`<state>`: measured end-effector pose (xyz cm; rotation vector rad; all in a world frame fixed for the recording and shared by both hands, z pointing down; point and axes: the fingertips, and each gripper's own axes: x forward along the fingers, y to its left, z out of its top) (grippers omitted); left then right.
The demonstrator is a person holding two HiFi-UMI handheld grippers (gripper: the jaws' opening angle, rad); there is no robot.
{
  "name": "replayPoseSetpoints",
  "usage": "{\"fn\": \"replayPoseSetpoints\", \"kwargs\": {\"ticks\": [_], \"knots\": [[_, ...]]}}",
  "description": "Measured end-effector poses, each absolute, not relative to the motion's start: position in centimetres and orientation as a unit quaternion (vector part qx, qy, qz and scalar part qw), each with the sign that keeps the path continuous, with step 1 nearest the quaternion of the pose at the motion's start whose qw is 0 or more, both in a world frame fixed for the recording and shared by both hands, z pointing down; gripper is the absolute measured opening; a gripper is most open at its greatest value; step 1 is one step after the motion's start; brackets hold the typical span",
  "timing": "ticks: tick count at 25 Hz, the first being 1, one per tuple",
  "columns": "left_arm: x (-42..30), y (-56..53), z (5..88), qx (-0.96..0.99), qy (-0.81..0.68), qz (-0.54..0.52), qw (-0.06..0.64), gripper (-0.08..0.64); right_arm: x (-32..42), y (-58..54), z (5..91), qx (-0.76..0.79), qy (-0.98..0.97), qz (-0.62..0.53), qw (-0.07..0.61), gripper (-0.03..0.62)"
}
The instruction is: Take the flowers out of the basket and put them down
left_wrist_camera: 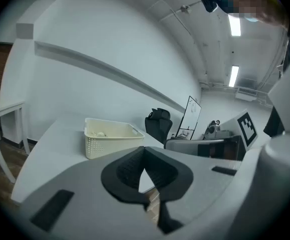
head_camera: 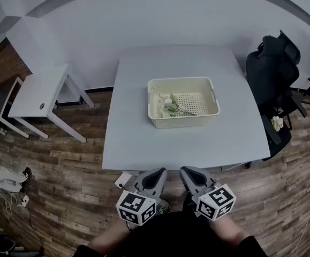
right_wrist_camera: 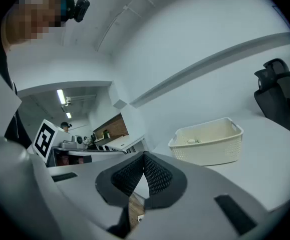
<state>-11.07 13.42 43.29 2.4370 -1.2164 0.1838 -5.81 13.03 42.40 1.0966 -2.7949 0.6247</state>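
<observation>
Both grippers hang short of near edge of pale grey square table, off worktop. Left gripper: jaws together, nothing between. Right gripper: same, tips touching, empty. Cream perforated plastic basket sits about mid-worktop, slightly toward right edge. White flowers with green stems lie in its left half. I judge nothing lifted yet.

Risks as I see them:
- reaching in with jaws closed just shoves blooms
- stems catching wall holes drag light basket along
- hard pinch on heads crushes them, so I aim for stems
</observation>
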Motion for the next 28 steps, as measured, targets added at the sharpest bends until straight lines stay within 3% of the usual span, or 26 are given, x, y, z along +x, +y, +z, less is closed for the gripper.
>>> {"fn": "replayPoseSetpoints", "kwargs": {"ticks": [28], "knots": [[-9.5, 12.4, 43.9, 0.869, -0.436, 0.062, 0.226, 0.006, -4.7, 12.0, 42.7, 0.343, -0.909, 0.233, 0.035, 0.022]]}}
